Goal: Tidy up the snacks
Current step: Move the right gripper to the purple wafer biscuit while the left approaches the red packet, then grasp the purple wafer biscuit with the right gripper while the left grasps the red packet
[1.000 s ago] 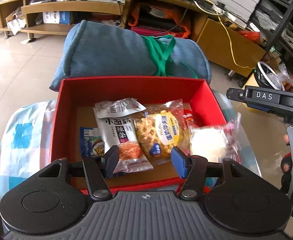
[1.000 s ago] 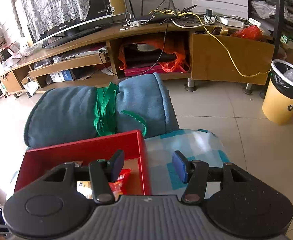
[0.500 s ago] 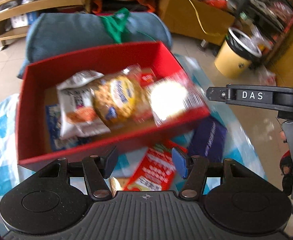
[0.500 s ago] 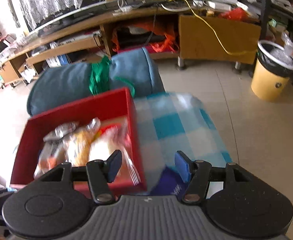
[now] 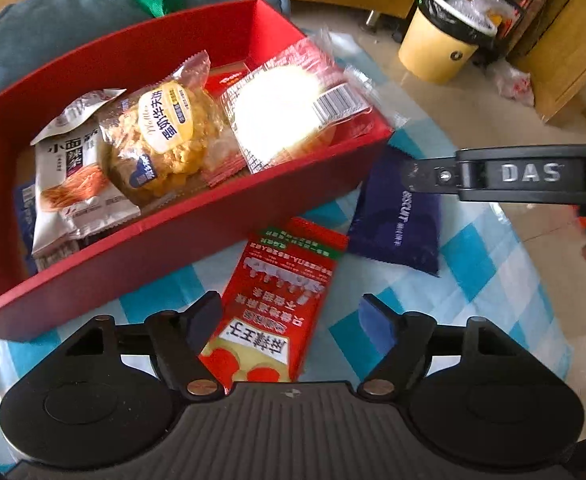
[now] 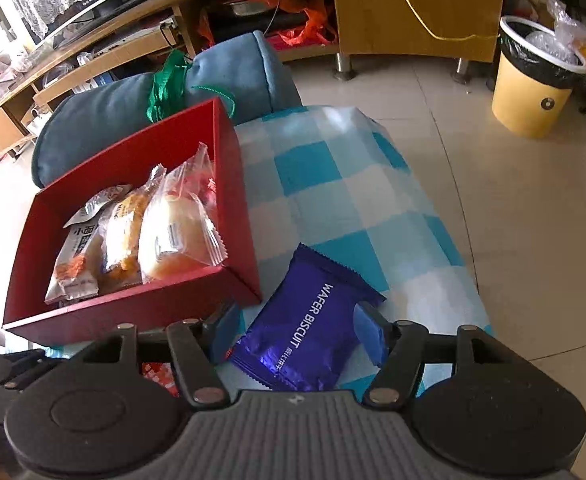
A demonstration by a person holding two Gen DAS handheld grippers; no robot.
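Checked blue-and-white cloth (image 6: 333,184) covers the desk we work on, and nearest to us our left gripper (image 5: 289,316) hangs with jaws spread, empty, over the red snack packet (image 5: 277,304) lying flat on the cloth. Our right gripper (image 6: 297,332) likewise has its jaws wide apart, straddling the purple wafer biscuit packet (image 6: 313,328) without pinching it (no contact that we can make out). Both packets sit just outside the near wall of the red box (image 5: 165,236), which already holds several wrapped snacks, the white round cake (image 5: 277,108) riding up on the right rim. We judge that cake the likeliest trouble: dropping more packets in could nudge it over the edge. Slick flat wrappers may also slide out from closing jaws, or the cloth may bunch and get pinched along with them. Farther off lie a blue cushion (image 6: 125,112), tiled floor, a yellow bin (image 6: 533,88) at right and a long wooden TV cabinet (image 6: 413,12).
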